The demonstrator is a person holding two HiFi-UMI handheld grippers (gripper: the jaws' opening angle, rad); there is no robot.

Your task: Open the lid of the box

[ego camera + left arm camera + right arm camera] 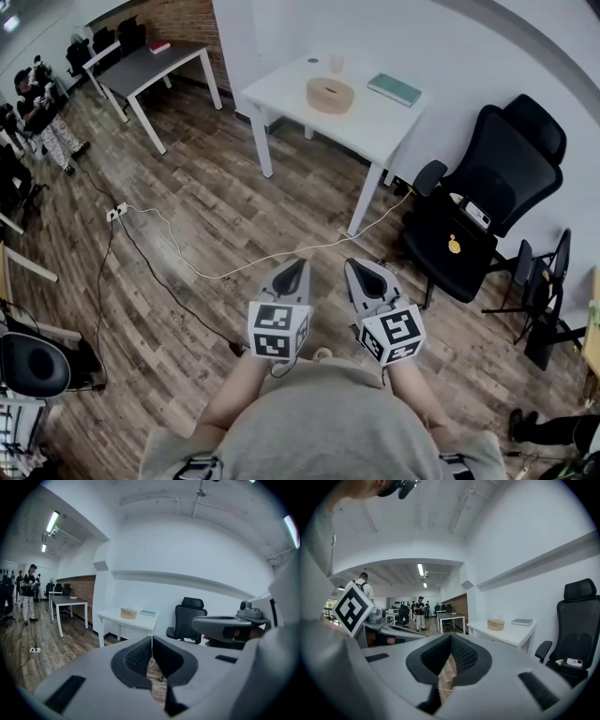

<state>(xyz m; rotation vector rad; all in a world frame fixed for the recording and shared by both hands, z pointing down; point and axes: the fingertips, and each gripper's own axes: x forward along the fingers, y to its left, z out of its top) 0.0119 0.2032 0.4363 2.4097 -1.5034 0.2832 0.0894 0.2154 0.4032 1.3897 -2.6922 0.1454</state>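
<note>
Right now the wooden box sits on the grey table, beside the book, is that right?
Not quite. The box sits on the white table, not the grey table. It is beside the book, as you said. The head view shows this.

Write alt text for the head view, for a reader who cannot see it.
From above, a person holds the left tongs and the right tongs side by side over a wooden floor, both shut and empty. Ahead stands a white table with a round wooden box, lid on, and a teal book; a black office chair is at the right.
</note>
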